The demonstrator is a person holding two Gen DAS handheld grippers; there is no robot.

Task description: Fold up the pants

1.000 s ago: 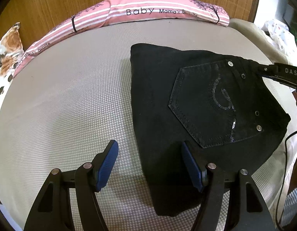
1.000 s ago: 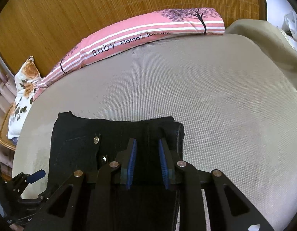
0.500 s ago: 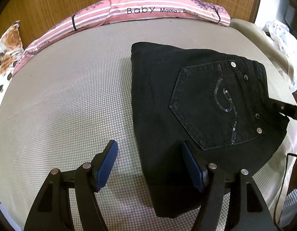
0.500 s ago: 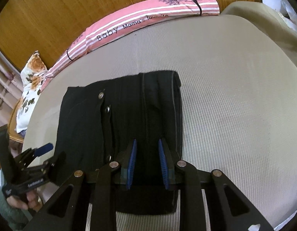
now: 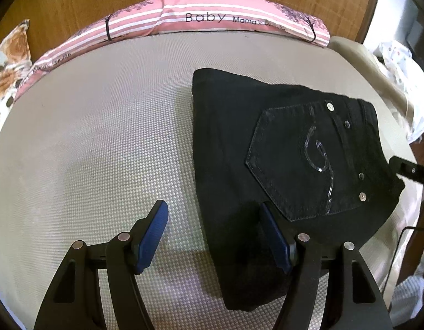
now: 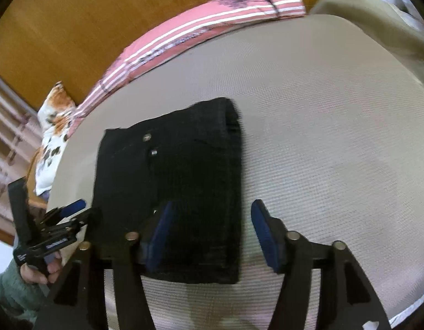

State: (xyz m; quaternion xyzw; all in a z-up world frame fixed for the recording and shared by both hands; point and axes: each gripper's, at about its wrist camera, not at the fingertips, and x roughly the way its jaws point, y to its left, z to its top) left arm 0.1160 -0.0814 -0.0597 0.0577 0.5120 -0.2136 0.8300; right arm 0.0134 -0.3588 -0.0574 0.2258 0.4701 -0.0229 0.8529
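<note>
Black pants [image 5: 280, 148] lie folded into a compact rectangle on the grey mattress [image 5: 101, 137], pocket side up; the left gripper [image 5: 214, 236] hangs wide apart over their 7 o'clock edge, holding nothing; the right gripper [image 6: 212, 233] is spread wide too, at the bundle's 5 o'clock corner; the pink pillow [image 5: 212, 22] sits at 12 o'clock.

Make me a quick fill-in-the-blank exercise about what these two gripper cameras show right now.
1. The folded black denim pants lie on a grey textured ____.
2. The left gripper has its jaws ____.
3. The word printed largest on the pink striped bolster pillow is ____.
4. The right gripper grips ____.

Missing words: mattress; open; Baby; nothing
</note>
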